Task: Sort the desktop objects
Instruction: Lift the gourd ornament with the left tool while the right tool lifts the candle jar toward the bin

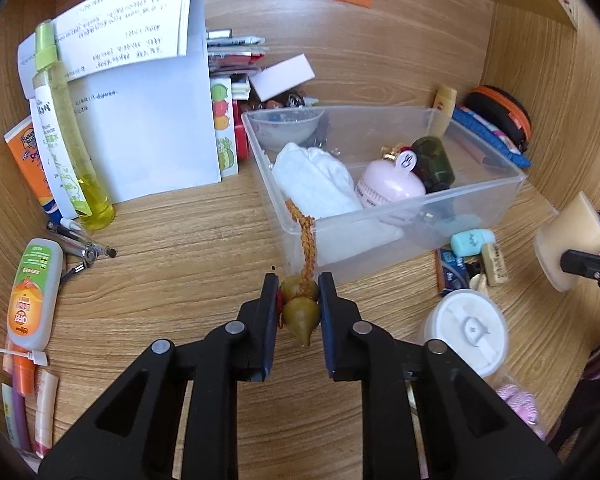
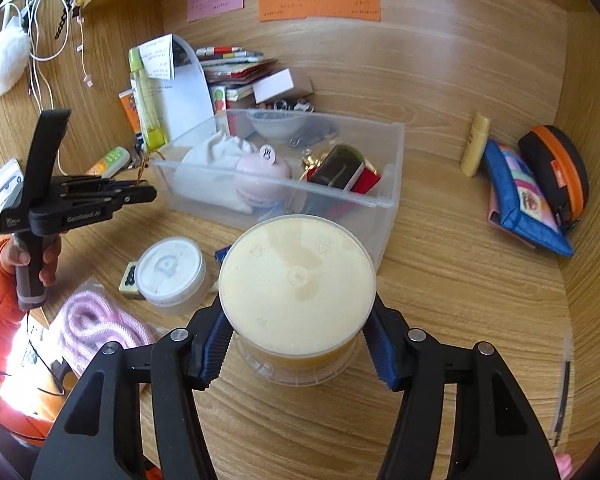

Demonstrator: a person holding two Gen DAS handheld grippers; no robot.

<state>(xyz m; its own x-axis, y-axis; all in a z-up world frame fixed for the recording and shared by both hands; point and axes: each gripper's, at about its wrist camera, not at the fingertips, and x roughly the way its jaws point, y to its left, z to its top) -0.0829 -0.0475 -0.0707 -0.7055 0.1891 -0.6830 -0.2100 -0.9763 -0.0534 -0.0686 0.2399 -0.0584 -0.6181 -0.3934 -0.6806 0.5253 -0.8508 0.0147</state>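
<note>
Desk is pretty cluttered: a clear plastic bin (image 1: 384, 184) fills the middle of the left wrist view, already holding a white cloth (image 1: 316, 184), a pink round gadget (image 1: 388, 188), a dark green jar (image 1: 434, 164) and a small clear bowl (image 1: 288, 126). On the left of the frame a tall yellow spray bottle (image 1: 66, 128) stands in front of white papers (image 1: 148, 100), with an orange-labelled tube (image 1: 32, 292) lying lower left. A white lidded tub (image 1: 466, 330) sits lower right, just beside a mint eraser (image 1: 472, 241). The left gripper (image 1: 298, 300) is clamped on a little gourd charm (image 1: 300, 306), whose braided orange cord (image 1: 306, 240) runs up over the bin's near corner. In the right wrist view the right gripper (image 2: 298, 336) is squeezed around a cream-lidded round container (image 2: 298, 280), held in front of the bin's near wall. A hand in an orange sleeve (image 2: 32, 260) at mid left holds the other tool level, its tip at the bin's left corner.
</note>
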